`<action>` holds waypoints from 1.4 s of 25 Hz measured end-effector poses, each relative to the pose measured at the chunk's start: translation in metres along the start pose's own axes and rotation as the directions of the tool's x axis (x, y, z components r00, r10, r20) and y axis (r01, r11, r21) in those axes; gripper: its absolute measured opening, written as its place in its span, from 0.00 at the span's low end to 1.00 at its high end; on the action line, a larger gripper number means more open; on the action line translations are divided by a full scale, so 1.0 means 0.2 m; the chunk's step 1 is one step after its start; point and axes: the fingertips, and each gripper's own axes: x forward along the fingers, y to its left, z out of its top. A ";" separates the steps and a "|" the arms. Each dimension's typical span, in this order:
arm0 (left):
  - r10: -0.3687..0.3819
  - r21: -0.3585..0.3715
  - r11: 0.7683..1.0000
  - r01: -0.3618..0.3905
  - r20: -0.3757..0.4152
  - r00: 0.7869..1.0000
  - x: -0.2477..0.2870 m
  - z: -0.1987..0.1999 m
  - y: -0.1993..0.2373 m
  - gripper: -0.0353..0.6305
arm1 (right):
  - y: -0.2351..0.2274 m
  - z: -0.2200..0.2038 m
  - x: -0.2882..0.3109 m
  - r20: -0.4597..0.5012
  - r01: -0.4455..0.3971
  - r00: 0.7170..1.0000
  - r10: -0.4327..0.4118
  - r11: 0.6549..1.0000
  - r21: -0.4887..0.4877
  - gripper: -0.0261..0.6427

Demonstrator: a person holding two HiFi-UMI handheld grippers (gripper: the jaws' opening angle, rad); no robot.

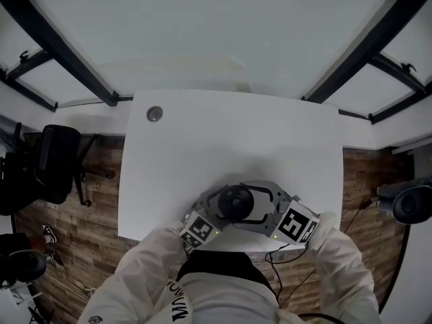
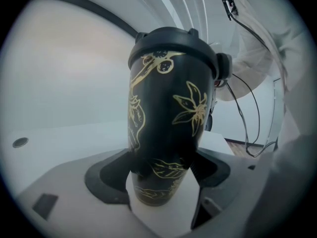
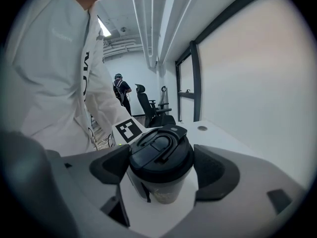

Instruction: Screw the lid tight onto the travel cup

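A black travel cup [image 2: 166,118] with gold flower drawings stands upright near the front edge of the white table [image 1: 236,133]. Its black lid [image 3: 159,152] sits on top. In the head view I see that lid [image 1: 236,200] from above, with a gripper on each side. My left gripper [image 2: 161,175] holds the cup low on its body, both pads against the wall. My right gripper [image 3: 161,165] reaches in from the right at lid height, and its pads sit against the lid's rim. The cup's base is partly hidden behind the left jaws.
A round grommet [image 1: 154,113] sits in the table's far left corner. A black office chair [image 1: 54,160] stands on the wood floor at the left. Cables [image 2: 247,118] hang at the right. A person [image 3: 120,90] stands far back in the room.
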 end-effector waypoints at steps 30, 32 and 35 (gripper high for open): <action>0.213 0.016 0.977 -0.213 -0.027 0.977 -0.03 -0.03 0.02 0.63 | -0.04 0.02 -0.04 0.182 0.541 0.777 -0.602 0.788 0.294 0.62; 0.219 0.004 0.976 -0.219 0.003 0.976 -0.07 -0.01 0.02 0.63 | -0.03 0.02 -0.04 0.182 0.541 0.777 -0.603 0.787 0.297 0.62; 0.212 0.007 0.977 -0.212 0.047 0.976 -0.12 0.07 0.00 0.63 | -0.03 0.02 -0.04 0.185 0.540 0.776 -0.602 0.787 0.297 0.62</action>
